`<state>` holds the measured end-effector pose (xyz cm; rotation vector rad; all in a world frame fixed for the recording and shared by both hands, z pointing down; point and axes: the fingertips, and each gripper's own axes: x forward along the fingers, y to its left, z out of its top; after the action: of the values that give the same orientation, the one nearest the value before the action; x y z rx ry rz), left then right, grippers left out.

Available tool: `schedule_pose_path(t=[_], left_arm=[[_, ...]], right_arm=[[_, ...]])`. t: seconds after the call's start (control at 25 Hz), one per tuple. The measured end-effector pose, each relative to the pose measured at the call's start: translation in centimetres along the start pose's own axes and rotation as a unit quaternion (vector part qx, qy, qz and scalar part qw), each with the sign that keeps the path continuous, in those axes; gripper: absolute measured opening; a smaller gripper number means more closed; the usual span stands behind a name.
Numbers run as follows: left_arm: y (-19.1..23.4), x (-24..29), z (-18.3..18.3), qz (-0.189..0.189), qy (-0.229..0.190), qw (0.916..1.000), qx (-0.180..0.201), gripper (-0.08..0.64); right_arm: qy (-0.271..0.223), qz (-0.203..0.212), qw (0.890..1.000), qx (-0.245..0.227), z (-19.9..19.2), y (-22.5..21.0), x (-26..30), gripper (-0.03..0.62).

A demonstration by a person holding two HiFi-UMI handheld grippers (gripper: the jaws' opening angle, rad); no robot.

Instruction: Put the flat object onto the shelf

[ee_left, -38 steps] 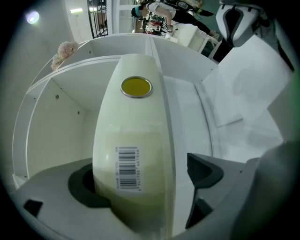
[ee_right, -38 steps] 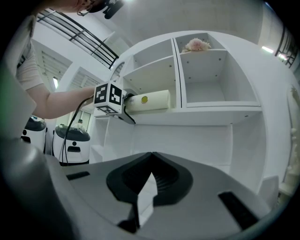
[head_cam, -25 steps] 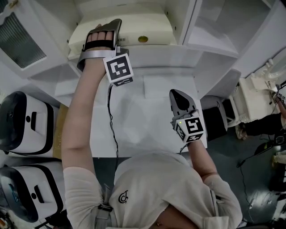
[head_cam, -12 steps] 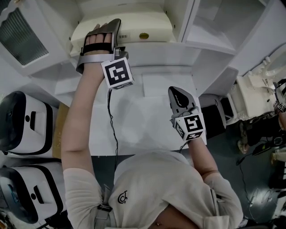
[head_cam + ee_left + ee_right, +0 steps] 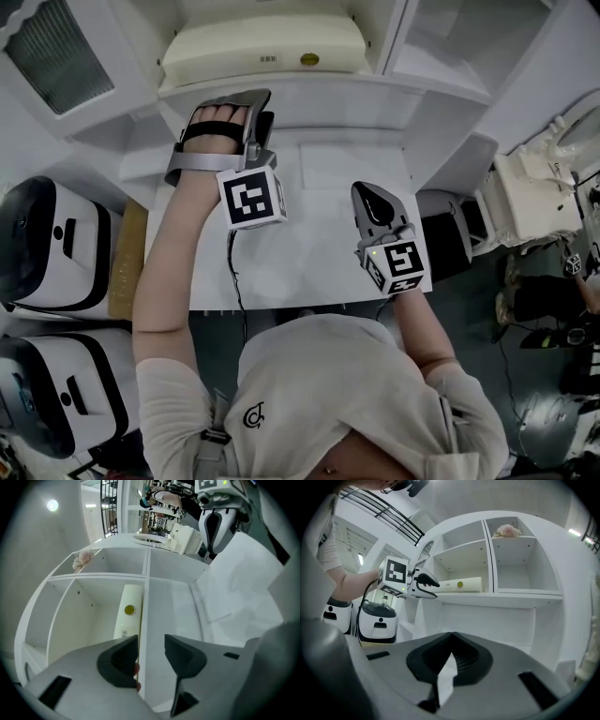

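Observation:
The flat object [image 5: 262, 47] is a cream slab with a gold round sticker. It lies on the white shelf [image 5: 328, 94] in the left compartment, and shows in the left gripper view [image 5: 127, 613] and right gripper view [image 5: 461, 584]. My left gripper [image 5: 255, 112] hangs just in front of the shelf edge, clear of the slab. Its jaws [image 5: 151, 648] are closing with a gap and nothing between them. My right gripper [image 5: 375, 202] hovers over the white table [image 5: 309, 253], shut and empty [image 5: 450, 656].
Two white-and-black machines [image 5: 47, 244] [image 5: 56, 394] stand at the left beside a brown board [image 5: 127, 262]. A white unit [image 5: 534, 197] sits at the right. A pink flower [image 5: 506, 530] rests in an upper shelf compartment. The right compartment holds nothing.
My left gripper has drawn back from the slab toward the person, leaving it on the shelf. The right gripper has stayed in place.

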<state>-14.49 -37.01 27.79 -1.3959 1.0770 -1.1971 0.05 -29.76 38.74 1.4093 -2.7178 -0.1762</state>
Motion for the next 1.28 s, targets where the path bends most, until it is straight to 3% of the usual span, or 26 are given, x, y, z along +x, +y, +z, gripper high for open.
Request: schedule_pose_path(t=[0.12, 0.28, 0.44, 0.6, 0.68, 0.84, 0.96, 1.16, 1.2, 1.28], left_arm=[[-1.1, -1.2, 0.1, 0.007, -0.006, 0.9996, -0.026, 0.088], [-2.2, -2.8, -0.2, 0.035, -0.007, 0.9924, -0.118, 0.013], [-4.3, -4.3, -0.2, 0.038, -0.034, 0.9693, -0.24, 0.012], [-7.6, -5.8, -1.0, 0.032, -0.036, 0.9469, -0.318, 0.012], [-9.5, -6.6, -1.6, 0.014, -0.031, 0.9284, -0.37, 0.012], [-11.3, -8.7, -2.4, 0.016, -0.053, 0.8624, -0.503, 0.012], [-10.9, -10.0, -2.9, 0.039, -0.069, 0.8269, -0.557, 0.012], [-12.7, -10.7, -3.4, -0.017, -0.087, 0.7633, -0.64, 0.012], [-12.8, -10.9, -3.6, -0.017, -0.089, 0.7565, -0.648, 0.012], [-12.6, -11.0, -4.0, -0.007, -0.085, 0.7603, -0.644, 0.012]], right_arm=[[-0.002, 0.005, 1.0, -0.003, 0.3, 0.9, -0.8, 0.009], [0.0, 0.005, 1.0, -0.002, 0.0, 1.5, -1.8, 0.009], [-0.005, 0.009, 1.0, 0.004, 0.1, 1.8, -2.2, 0.008], [-0.015, 0.024, 1.0, 0.0, 0.5, 2.7, -2.4, 0.009], [-0.023, 0.028, 0.999, -0.004, 0.9, 3.1, -2.5, 0.008], [-0.036, 0.031, 0.999, -0.006, 1.6, 3.6, -2.6, 0.008], [-0.04, 0.03, 0.999, 0.001, 1.5, 3.7, -2.5, 0.008], [-0.047, 0.031, 0.998, 0.002, 1.8, 4.0, -2.2, 0.008], [-0.048, 0.031, 0.998, 0.0, 1.9, 4.1, -2.2, 0.008], [-0.053, 0.032, 0.998, 0.0, 2.2, 4.1, -2.1, 0.008]])
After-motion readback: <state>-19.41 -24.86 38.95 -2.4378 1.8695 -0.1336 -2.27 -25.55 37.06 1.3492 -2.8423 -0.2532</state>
